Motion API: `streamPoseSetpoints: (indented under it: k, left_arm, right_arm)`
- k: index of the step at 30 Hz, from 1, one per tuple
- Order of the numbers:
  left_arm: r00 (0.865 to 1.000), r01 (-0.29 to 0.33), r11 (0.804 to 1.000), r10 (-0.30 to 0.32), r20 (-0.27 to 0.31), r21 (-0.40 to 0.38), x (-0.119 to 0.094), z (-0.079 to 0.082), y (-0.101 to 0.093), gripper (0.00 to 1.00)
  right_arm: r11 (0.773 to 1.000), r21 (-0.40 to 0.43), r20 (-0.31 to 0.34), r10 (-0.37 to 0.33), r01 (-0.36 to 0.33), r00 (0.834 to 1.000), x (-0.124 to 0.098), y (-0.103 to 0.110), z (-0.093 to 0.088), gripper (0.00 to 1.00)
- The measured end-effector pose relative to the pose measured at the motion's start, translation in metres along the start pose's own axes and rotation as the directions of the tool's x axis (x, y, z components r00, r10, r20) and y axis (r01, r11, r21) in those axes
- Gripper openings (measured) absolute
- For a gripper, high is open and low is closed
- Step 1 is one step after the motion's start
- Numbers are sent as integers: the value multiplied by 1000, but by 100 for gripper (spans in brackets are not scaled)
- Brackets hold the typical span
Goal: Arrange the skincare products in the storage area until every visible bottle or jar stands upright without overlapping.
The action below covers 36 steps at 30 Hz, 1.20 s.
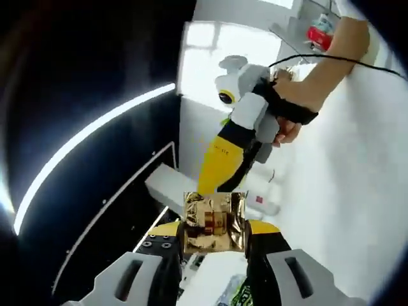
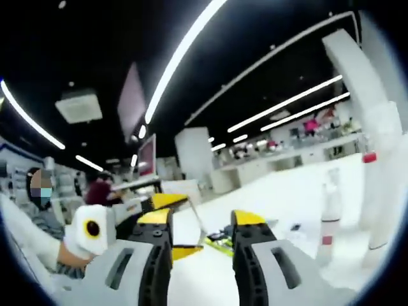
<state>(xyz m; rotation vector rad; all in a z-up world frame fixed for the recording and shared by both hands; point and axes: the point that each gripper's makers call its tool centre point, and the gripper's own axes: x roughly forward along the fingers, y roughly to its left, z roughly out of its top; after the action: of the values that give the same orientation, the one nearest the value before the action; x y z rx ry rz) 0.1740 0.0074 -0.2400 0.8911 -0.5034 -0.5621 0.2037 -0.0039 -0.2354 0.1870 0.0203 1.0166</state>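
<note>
My left gripper (image 1: pixel 214 231) is shut on a crinkled gold foil packet (image 1: pixel 213 220), which sits between its yellow-tipped jaws. Just beyond the packet a hand (image 1: pixel 290 121) holds my right gripper (image 1: pixel 210 182), its yellow jaws pointing down toward the packet. A white bottle with a red label (image 1: pixel 261 201) lies on the white table past it. In the right gripper view, my right gripper (image 2: pixel 201 224) stands open with nothing between its fingers. The left gripper (image 2: pixel 180 224) comes in from the left. Two tall white bottles with red bands (image 2: pixel 329 210) (image 2: pixel 377 191) stand upright at the right.
The white table (image 1: pixel 344 191) stretches off to the right, with a red object (image 1: pixel 319 36) at its far end. A green and yellow pack (image 2: pixel 218 241) lies on the table beyond the jaws. People sit at the left (image 2: pixel 102 190), and long ceiling lights run overhead.
</note>
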Motion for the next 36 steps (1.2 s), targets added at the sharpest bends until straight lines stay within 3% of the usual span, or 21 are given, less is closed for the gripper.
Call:
streamPoseSetpoints:
  k: [3,7,12,15,18,20,22,24,26,27,28,29,30,31,34,35,36]
  left_arm:
    - [1000,2,1000,-2,-11,-10,-1,-1,-2,38]
    - [999,38,998,-38,1,-52,1,-1,-11,39]
    - [1000,18,1000,-18,2,-20,10,-12,-4,40]
    - [999,18,995,-14,40,-95,8,-9,-1,40]
    - [999,28,985,-21,42,-168,7,-13,2,40]
    - [998,43,961,-28,60,-273,6,-9,4,43]
    - [998,55,921,-39,50,-386,6,-14,7,47]
    - [996,91,860,-65,68,-502,5,-14,9,47]
    - [993,111,812,-74,88,-574,5,-13,11,47]
    - [991,129,756,-79,107,-642,4,-13,15,48]
    - [990,140,678,-75,121,-722,4,-15,22,48]
    - [990,142,662,-78,121,-736,4,-17,23,48]
    - [989,149,608,-89,120,-780,4,-21,26,48]
    - [988,155,566,-92,125,-810,5,-25,29,50]
    - [983,186,460,-94,161,-868,5,-27,35,54]
    - [980,196,430,-98,171,-881,6,-28,35,56]
    - [978,206,417,-105,178,-885,6,-27,34,59]
  right_arm:
    - [1000,16,-32,7,-6,999,1,7,-10,22]
    - [1000,16,-74,-10,12,997,2,4,-18,3]
    - [999,33,-59,-12,14,998,4,-4,-16,0]
    - [998,48,-17,-33,33,999,0,-12,-7,0]
    - [997,78,20,-30,28,999,-4,-13,2,0]
    - [993,117,81,-7,-2,997,-9,-14,14,0]
    - [991,134,111,6,-21,994,-11,-14,21,0]
    - [987,157,131,15,-36,991,-13,-14,25,0]
    - [986,162,136,18,-40,991,-13,-13,25,0]
    - [984,173,141,21,-45,990,-13,-13,26,0]
    - [982,185,142,21,-48,990,-13,-13,25,0]
    - [981,186,142,21,-48,990,-13,-13,25,0]
    - [980,192,143,22,-49,989,-14,-16,26,0]
    - [978,203,143,22,-50,990,-14,-15,25,0]
    - [973,223,150,32,-66,988,-13,-14,25,0]
    - [971,229,152,34,-69,988,-12,-14,25,0]
    - [970,232,153,35,-70,988,-12,-14,25,0]
